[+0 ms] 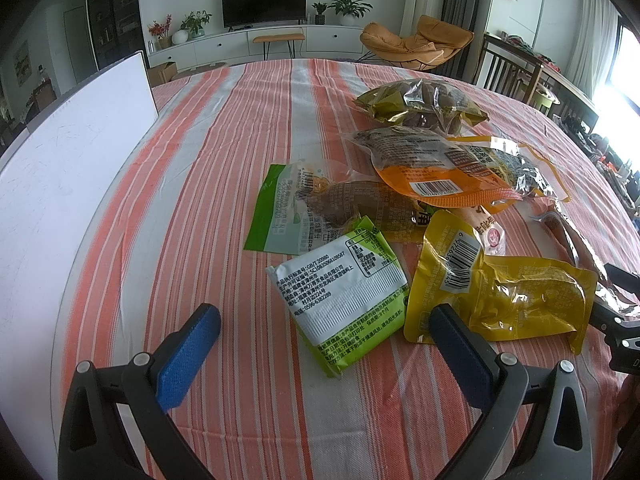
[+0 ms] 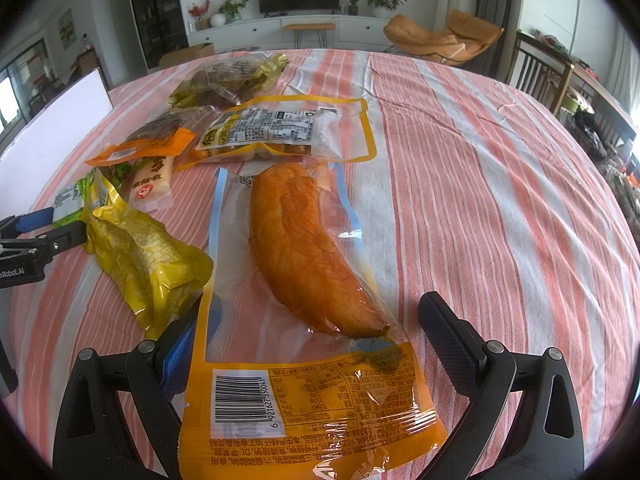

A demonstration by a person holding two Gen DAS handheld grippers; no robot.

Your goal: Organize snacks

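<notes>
Left wrist view first: my left hand-held gripper (image 1: 324,334) hangs spread wide over the desk (image 1: 224,128) with its orange-and-white striped cloth, nothing between the blue pads. Just ahead of it lies a green-and-white snack packet (image 1: 340,296), printed side up, its near corner reaching in between the fingers. Touching it on the right is a crinkled yellow pouch (image 1: 500,296). Behind those, a green-edged packet (image 1: 280,208), an orange-bottomed pouch (image 1: 424,168) and a gold foil bag (image 1: 420,104) overlap in a loose pile. A white board (image 1: 68,184) stands along the left edge of the desk.

Right wrist view now: my right hand-held gripper (image 2: 308,332) is also wide apart, and a clear vacuum pack of orange meat (image 2: 308,264) lies flat on the cloth between the fingers, its barcode end nearest the camera; it covers the left finger, so I can't tell about contact there, and the right finger stands clear of it. The yellow pouch (image 2: 140,256) sits just left of it, with the left hand-held gripper (image 2: 40,232) at its far side.
</notes>
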